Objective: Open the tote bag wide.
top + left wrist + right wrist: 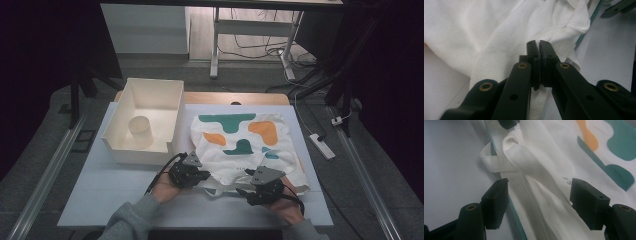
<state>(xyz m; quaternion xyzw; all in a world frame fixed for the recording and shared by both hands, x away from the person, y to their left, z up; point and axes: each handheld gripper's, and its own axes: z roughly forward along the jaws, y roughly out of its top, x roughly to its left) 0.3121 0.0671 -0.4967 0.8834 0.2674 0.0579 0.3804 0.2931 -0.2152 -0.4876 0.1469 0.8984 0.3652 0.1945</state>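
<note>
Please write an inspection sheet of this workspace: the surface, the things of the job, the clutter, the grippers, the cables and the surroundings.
Surface: white table, bare at the near left.
Job's things: white cloth bag with green and orange shapes lies flat; its handles are bunched at the near edge.
Clutter: open white box at the left, a pale cup standing inside.
Grippers: left gripper shut on a fold of the bag; right gripper open, fingers either side of a strap.
Cables: one trails from each gripper; loose cables and a power strip on the floor.
Surroundings: grey floor, desk legs beyond, dark sides.
</note>
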